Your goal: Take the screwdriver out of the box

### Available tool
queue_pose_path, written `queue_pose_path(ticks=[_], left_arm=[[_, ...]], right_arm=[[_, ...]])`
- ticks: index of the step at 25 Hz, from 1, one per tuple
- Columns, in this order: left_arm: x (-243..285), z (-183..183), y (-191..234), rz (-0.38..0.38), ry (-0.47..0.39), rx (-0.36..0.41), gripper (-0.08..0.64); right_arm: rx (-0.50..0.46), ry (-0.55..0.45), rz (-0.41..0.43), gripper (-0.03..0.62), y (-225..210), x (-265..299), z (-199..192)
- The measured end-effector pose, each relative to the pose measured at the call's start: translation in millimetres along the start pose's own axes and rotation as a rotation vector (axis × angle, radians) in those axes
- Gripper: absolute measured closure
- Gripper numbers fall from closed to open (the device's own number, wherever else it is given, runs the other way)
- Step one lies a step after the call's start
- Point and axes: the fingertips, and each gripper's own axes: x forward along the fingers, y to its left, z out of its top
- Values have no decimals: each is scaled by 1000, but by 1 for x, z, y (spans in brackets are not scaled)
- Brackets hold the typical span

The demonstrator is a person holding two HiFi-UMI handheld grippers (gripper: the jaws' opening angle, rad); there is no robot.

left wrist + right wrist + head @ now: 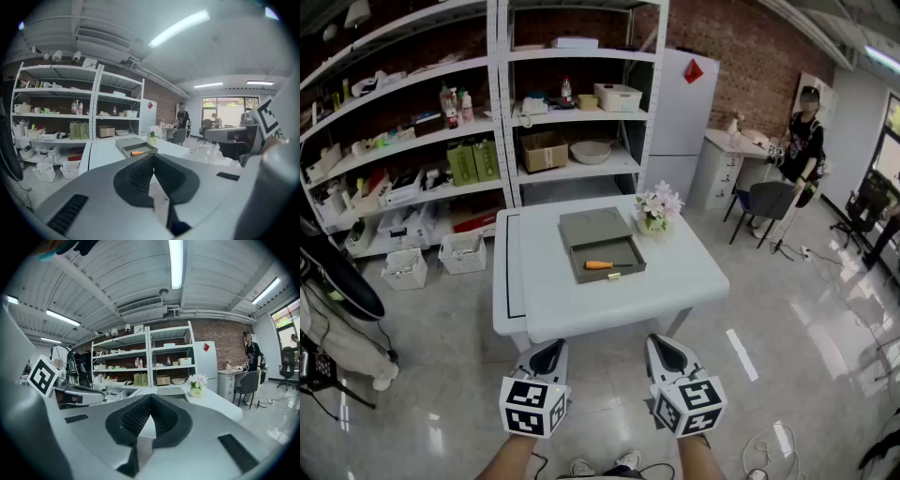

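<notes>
An orange-handled screwdriver (602, 265) lies in the open grey box (602, 244) on the white table (675, 281); the left gripper view shows the screwdriver (137, 153) small and far ahead. My left gripper (548, 355) and right gripper (667, 352) hang side by side over the floor in front of the table's near edge, well short of the box. Both are shut with nothing between the jaws, tips touching in each gripper view. The right gripper view shows the table and box lid ahead, with the screwdriver hidden.
A small pot of flowers (655, 211) stands just right of the box. White shelving (497, 122) with cartons and bins fills the back wall. A person (802, 145) stands by a desk and chair (766, 202) at the right. Baskets (462, 253) sit on the floor left of the table.
</notes>
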Motion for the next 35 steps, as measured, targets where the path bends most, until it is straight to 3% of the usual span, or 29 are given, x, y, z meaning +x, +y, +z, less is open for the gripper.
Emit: queue_pose_path(ticks=[13, 18, 35], left_arm=[[-1, -2, 20, -34, 4, 4, 555], [7, -3, 25, -38, 1, 7, 555], [74, 2, 48, 6, 46, -1, 554]], right_arm=[[-21, -1, -42, 582, 16, 16, -2], [-20, -7, -40, 536, 15, 26, -4], [-13, 24, 19, 502, -28, 96, -5]])
